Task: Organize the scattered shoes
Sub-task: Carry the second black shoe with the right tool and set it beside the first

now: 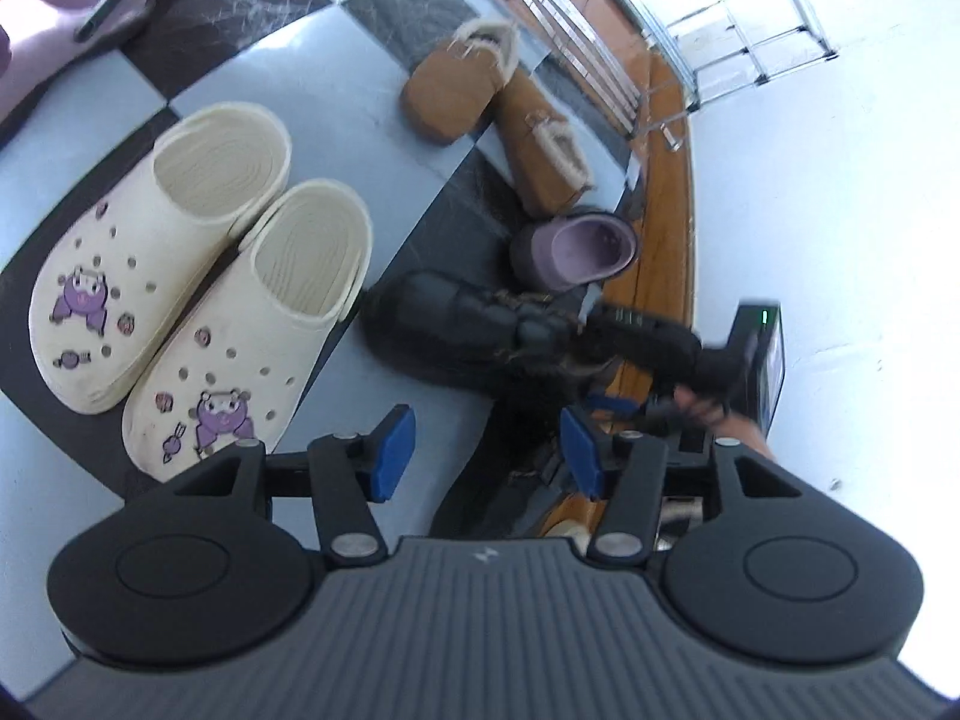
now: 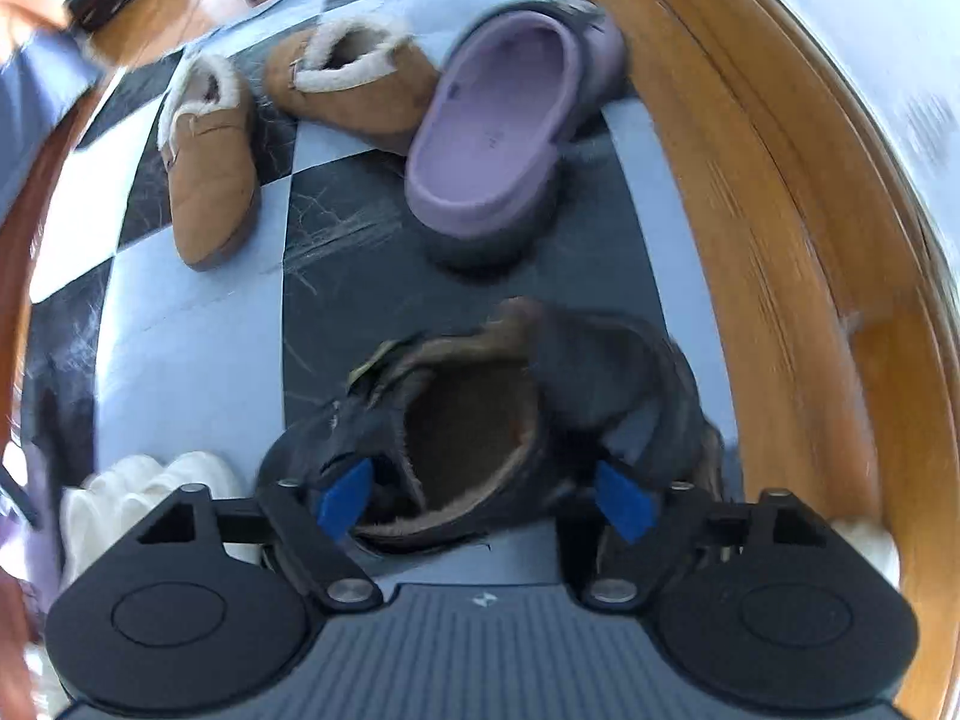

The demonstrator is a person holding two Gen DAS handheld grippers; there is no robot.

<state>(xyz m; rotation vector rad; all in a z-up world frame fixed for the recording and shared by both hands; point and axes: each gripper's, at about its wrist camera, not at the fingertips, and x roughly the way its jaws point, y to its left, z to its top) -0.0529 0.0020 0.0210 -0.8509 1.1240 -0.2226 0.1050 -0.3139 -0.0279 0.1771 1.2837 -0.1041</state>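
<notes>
The black slipper (image 2: 480, 438) is lying on the checkered floor (image 2: 198, 360) beside the wooden threshold (image 2: 780, 276), and the right gripper (image 2: 486, 498) is straddling its heel end with jaws wide apart — one blue pad is sitting at the inner collar, the other outside the far wall, neither visibly squeezing. Judging by this, the step in hand is taking hold of that slipper. To do it well, the pads should be closing on one side wall of the collar (the lining looks soft, so a shallow pinch may slip), and the lift should be clearing the purple clog (image 2: 498, 126) just ahead. The second black slipper (image 1: 462, 324) is lying near it, so pairing looks like the aim. The left gripper (image 1: 483, 456) is hanging open and empty above the floor. The cream clogs (image 1: 198, 288) are sitting paired already — the tan slippers (image 2: 210, 162) are lying apart at angles, not yet aligned.
</notes>
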